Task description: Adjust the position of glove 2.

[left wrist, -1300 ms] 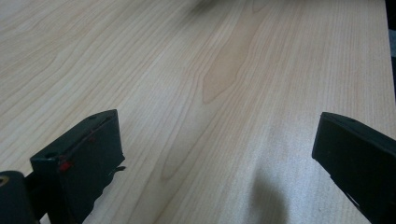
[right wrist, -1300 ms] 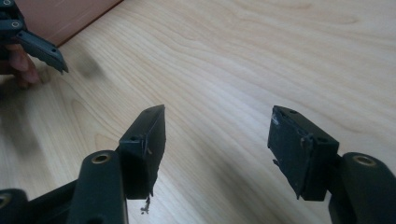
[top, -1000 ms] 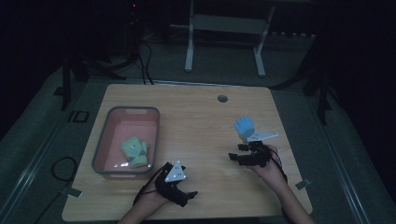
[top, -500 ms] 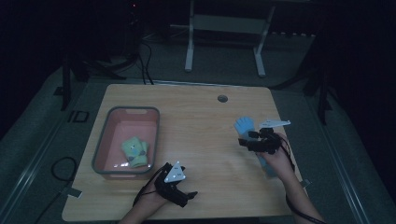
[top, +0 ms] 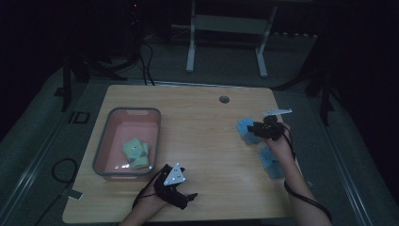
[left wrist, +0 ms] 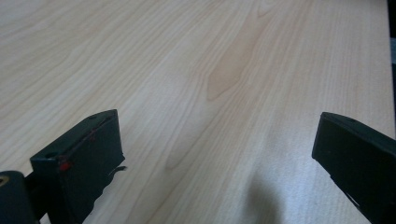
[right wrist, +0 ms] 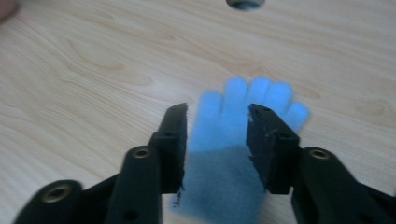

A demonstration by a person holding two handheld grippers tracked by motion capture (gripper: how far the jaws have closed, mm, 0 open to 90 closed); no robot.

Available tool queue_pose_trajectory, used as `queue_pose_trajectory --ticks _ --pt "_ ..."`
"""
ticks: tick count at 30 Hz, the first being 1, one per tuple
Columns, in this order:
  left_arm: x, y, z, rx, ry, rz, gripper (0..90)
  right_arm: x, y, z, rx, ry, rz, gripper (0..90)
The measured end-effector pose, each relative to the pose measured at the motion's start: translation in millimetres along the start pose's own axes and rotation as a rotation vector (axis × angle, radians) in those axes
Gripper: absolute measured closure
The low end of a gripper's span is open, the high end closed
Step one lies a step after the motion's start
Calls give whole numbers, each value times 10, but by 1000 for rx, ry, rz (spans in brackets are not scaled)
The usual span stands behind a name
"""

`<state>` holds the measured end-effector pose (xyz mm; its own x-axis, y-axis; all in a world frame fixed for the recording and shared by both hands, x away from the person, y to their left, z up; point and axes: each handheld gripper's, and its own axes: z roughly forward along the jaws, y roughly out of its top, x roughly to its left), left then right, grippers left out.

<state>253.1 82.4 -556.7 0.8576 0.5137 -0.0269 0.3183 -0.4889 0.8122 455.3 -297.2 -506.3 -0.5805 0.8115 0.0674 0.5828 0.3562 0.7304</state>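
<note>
At mid-right of the high view the right gripper (top: 256,128) has slid up — jaws narrowing around the blue glove (right wrist: 233,140); left gripper (top: 188,197) wide, unmoved.

Both your grippers are black: the left gripper (top: 184,200) carries a grey three-cornered plate with small dots, the right gripper (top: 254,130) another. A dark cable trails from each. The right gripper has brass-ringed screw holes (the left's pad shows red flecks).

Fuzzy cloth glove (right wrist: 233,140) — smooth pale wood-grain table (left wrist: 210,70), matt black tongs (right wrist: 217,135).
</note>
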Motion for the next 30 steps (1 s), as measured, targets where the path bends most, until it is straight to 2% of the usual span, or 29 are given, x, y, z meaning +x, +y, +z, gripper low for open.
queue_pose_trajectory --ticks 6,8,10,14,19,20,21,23,26,29,30 --pt "15 -11 -16 -5 6 -4 20 -62 -91 184 59 -33 -9 604" --pt "12 -15 -10 -2 5 1 20 -55 -133 259 98 -74 -34 604" --pt "11 -16 -5 -1 6 2 20 -49 -188 326 113 -89 -45 613" --pt "13 -18 -10 -3 3 1 20 -37 -204 329 102 -92 -37 656" --pt "15 -29 -6 -2 0 -3 20 8 -190 335 114 -88 -25 833" --pt "15 -29 -6 -2 0 -3 20 8 -190 335 114 -88 -25 833" --pt "12 -39 -5 -1 0 -3 20 31 -191 337 108 -102 17 851" --pt "6 -39 2 -1 3 -3 20 44 -184 333 109 -110 40 859" --pt "3 -33 4 0 4 3 20 93 -155 300 108 -123 49 865" --pt "8 -34 7 -1 4 4 20 241 -59 165 67 -115 65 867" --pt "11 -34 9 1 6 4 20 241 -59 165 67 -115 65 867"
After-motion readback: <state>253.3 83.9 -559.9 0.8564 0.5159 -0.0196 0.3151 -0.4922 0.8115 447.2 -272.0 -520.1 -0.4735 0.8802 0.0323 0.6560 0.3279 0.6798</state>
